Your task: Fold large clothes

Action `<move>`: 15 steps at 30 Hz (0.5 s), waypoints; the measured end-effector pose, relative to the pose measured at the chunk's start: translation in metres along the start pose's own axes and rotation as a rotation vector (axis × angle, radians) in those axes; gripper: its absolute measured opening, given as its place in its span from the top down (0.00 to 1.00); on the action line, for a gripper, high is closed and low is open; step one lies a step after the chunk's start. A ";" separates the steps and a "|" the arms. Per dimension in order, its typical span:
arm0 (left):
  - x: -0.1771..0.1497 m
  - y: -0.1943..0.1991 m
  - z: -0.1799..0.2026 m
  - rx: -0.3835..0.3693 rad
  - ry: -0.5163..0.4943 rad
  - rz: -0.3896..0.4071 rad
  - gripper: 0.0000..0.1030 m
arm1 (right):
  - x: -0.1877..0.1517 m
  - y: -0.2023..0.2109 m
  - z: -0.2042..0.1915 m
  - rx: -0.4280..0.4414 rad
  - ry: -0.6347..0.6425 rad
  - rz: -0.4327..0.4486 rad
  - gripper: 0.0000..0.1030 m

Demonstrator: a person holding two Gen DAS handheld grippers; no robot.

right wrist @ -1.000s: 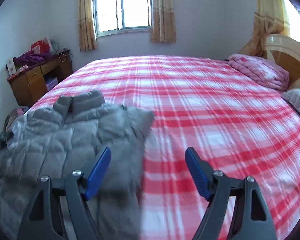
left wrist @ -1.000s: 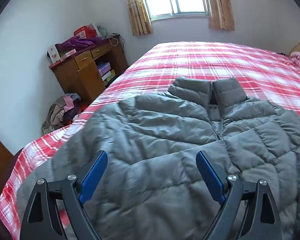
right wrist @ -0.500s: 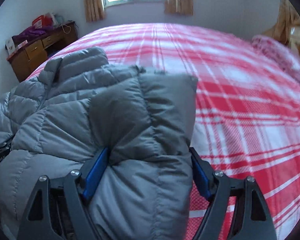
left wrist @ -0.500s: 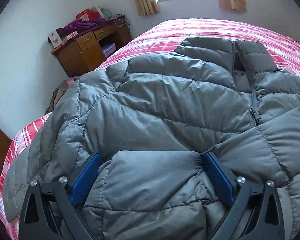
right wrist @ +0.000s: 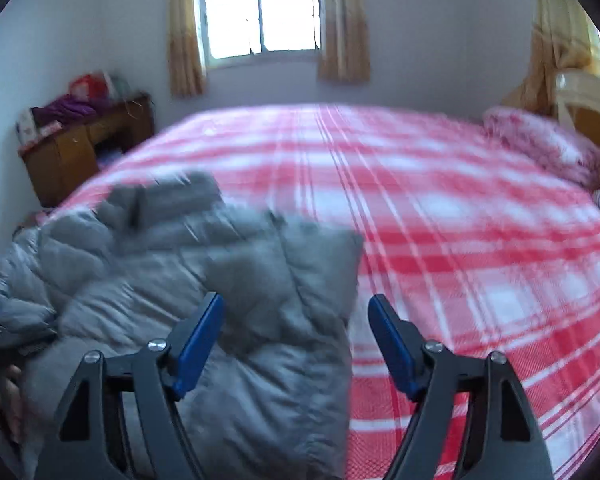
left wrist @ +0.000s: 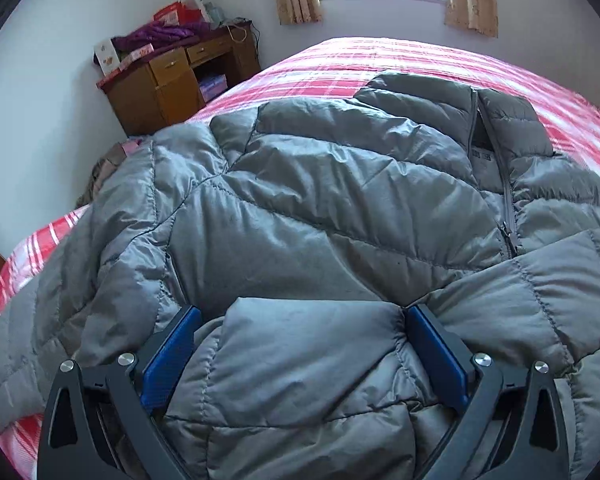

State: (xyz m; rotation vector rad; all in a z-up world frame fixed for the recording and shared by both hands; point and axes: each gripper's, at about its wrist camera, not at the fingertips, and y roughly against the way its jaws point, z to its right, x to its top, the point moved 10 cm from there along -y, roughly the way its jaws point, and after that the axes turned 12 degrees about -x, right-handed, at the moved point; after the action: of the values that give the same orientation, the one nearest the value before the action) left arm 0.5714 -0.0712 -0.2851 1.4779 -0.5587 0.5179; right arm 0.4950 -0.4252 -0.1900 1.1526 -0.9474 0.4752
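A grey quilted down jacket [left wrist: 320, 208] lies front up on the red plaid bed [left wrist: 420, 64], collar toward the window, zip partly open. My left gripper [left wrist: 300, 332] is open, its blue pads [left wrist: 168, 356] on either side of a puffed fold of the jacket's lower part, pressed low against it. In the right wrist view the jacket [right wrist: 204, 280] lies at the left of the bed [right wrist: 460, 220]. My right gripper [right wrist: 296, 320] is open and empty, raised above the jacket's right edge. That view is blurred.
A wooden desk [left wrist: 172, 80] with boxes and purple cloth stands by the wall at the left. A heap of clothes [left wrist: 100, 168] lies on the floor beside the bed. A pink folded quilt [right wrist: 540, 144] and the headboard [right wrist: 588, 100] are at the far right.
My right gripper has lifted up and back off the jacket, which now lies lower in its view. My left gripper stays low, jaws still around the fold.
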 end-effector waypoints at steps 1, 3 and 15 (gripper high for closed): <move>0.000 0.000 0.000 -0.003 0.002 0.000 0.01 | 0.005 -0.001 -0.007 -0.002 0.033 0.007 0.24; 0.000 -0.002 0.000 -0.009 0.007 -0.002 0.01 | 0.005 -0.013 -0.021 0.003 0.082 -0.019 0.26; 0.003 -0.005 -0.004 -0.023 0.019 -0.006 0.01 | -0.028 -0.044 -0.019 -0.038 0.101 -0.235 0.28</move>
State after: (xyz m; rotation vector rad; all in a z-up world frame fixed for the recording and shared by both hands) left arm 0.5770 -0.0677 -0.2871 1.4510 -0.5436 0.5189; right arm 0.5200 -0.4200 -0.2400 1.1773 -0.7201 0.3214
